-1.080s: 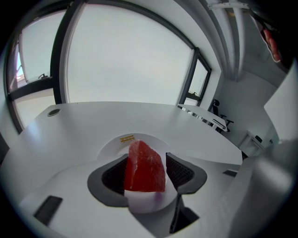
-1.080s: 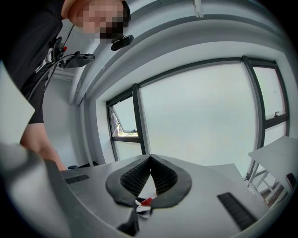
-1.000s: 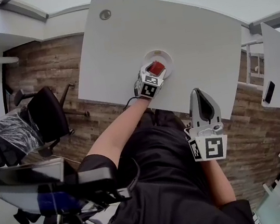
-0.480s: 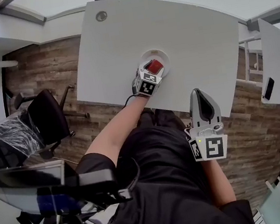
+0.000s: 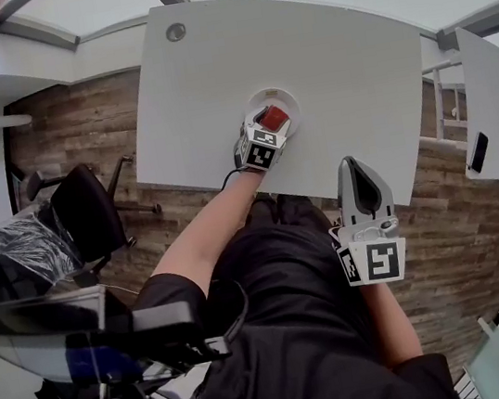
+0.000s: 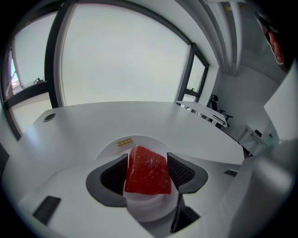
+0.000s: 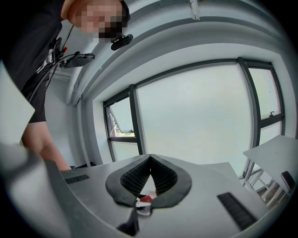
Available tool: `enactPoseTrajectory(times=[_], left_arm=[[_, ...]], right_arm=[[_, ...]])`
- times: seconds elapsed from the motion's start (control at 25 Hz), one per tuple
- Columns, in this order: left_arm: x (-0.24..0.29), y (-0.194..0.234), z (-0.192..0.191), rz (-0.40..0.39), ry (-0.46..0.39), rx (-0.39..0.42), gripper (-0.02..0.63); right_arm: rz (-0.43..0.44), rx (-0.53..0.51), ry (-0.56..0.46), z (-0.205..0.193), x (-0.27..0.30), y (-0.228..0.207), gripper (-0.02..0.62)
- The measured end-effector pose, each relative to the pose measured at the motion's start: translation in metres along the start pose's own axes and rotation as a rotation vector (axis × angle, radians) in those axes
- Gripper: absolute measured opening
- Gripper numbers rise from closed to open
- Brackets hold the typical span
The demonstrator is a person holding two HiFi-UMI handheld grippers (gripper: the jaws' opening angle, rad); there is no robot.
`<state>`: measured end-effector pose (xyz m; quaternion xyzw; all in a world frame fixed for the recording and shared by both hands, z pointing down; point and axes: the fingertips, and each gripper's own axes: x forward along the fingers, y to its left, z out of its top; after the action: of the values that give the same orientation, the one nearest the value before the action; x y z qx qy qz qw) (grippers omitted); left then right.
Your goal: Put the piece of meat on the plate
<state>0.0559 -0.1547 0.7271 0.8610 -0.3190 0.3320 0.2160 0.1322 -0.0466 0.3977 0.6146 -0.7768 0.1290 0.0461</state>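
Meat (image 6: 146,171), one piece: a deep red, wedge-shaped slab with faint white marbling. It sits clamped between the two dark ribbed pads of the left gripper (image 6: 148,162), right over the single round white plate (image 6: 151,143) on the white desk (image 5: 210,68). Whether it touches the plate, I can't tell. One small yellow sticker (image 6: 125,142) marks the plate's far side. Two grippers in all: the right gripper (image 7: 150,160) hangs off the desk's near edge, well apart, jaws pressed together on nothing.
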Motion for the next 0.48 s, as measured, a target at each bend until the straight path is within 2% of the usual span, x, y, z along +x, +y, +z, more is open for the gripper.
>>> enactPoseTrajectory(times=[0.12,0.48], left_arm=[[0.0003,0.0009,0.0023,0.001,-0.011,0.007,0.267],[-0.0075,0.0009,0.0069,0.014,-0.017,0.001,0.267]], right_arm=[[-0.004,0.002,0.001,-0.001,-0.0006,-0.0024,0.006],[-0.007,-0.004,-0.001,-0.0027,0.0,-0.003,0.006]])
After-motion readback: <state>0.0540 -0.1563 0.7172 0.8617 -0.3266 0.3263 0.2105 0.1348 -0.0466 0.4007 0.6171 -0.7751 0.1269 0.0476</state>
